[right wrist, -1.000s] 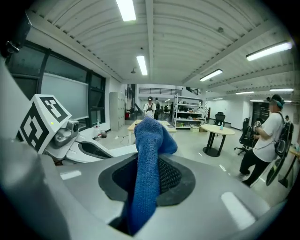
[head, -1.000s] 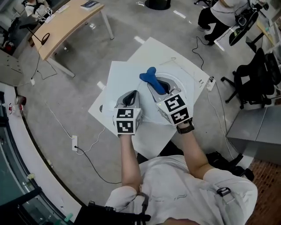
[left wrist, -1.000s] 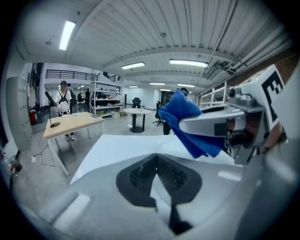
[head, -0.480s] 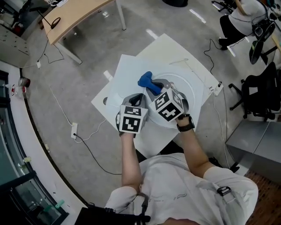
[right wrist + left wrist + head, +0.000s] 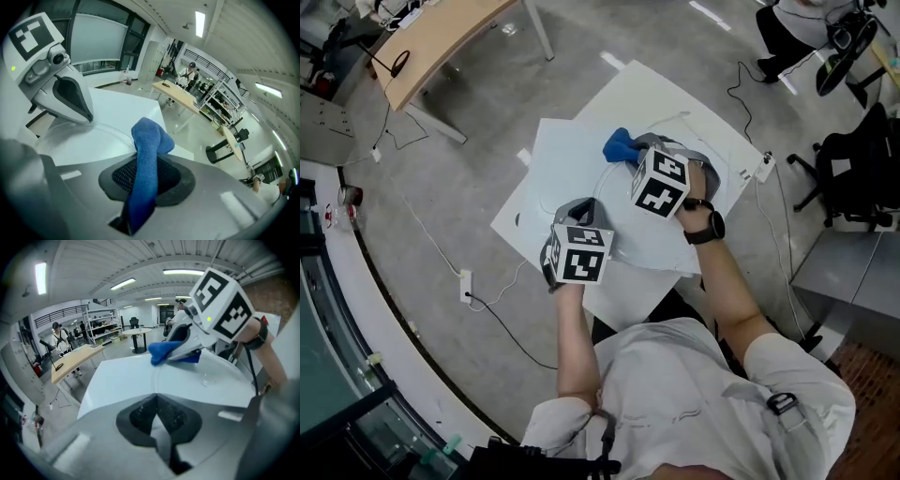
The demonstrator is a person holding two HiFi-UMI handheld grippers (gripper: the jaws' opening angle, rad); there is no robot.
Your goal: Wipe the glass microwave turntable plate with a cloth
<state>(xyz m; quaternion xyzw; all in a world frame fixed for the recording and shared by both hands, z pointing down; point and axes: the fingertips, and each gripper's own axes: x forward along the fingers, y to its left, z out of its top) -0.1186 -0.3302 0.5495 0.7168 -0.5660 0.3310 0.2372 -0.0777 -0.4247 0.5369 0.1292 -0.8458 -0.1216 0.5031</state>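
The glass turntable plate [image 5: 639, 240] lies flat on a white table board [image 5: 546, 178]. My left gripper [image 5: 578, 210] is shut on the plate's near rim, which runs straight in between its fingers [image 5: 157, 401]. My right gripper [image 5: 630, 150] is shut on a blue cloth [image 5: 620, 145] and holds it down at the plate's far left edge. In the left gripper view the cloth [image 5: 164, 351] sits on the plate [image 5: 206, 376] under the right gripper's marker cube [image 5: 220, 301]. From the right gripper view the cloth [image 5: 147, 154] bulges out of the jaws over the plate [image 5: 89, 140], with the left gripper [image 5: 70, 98] opposite.
A second white board [image 5: 675, 103] lies under the first and carries a white power strip [image 5: 761, 167] at its right corner. A wooden desk [image 5: 431, 37] stands at the back left, a black office chair [image 5: 862, 159] to the right. Cables and a socket block [image 5: 467, 284] lie on the floor.
The right gripper has swung the cloth along the plate's far side and turned, its cube now farther from me. The left gripper has stayed on the rim.
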